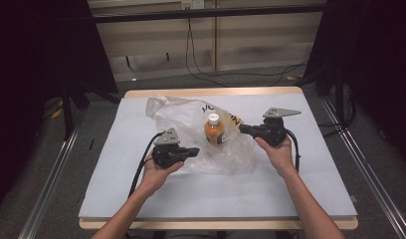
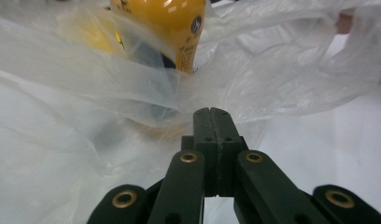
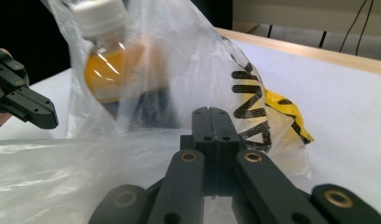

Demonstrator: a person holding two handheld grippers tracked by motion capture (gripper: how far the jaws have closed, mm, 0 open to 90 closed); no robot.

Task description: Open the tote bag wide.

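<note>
An orange-filled bottle [image 1: 214, 130] with a white cap stands upright inside a clear plastic bag [image 1: 181, 114] on the white table top [image 1: 141, 199]. My left gripper [image 1: 195, 151] sits at the bag's near left edge with its jaws pressed together, and the film [image 2: 272, 70] gathers into creases right at its tips [image 2: 211, 112]. My right gripper [image 1: 242, 128] is at the bag's right edge, jaws together, with film lying across its tips [image 3: 211, 111]. The bottle [image 2: 170, 28] shows close ahead through the film, and again [image 3: 109, 70] to the upper left. The bag [image 3: 202, 56] carries black and yellow print.
The left gripper [image 3: 25, 100] shows at the left edge of the right gripper view. The table's wooden rim [image 1: 211, 92] runs along the far side. Cables [image 1: 201, 69] lie on the floor behind, and metal rails [image 1: 47, 184] flank the table.
</note>
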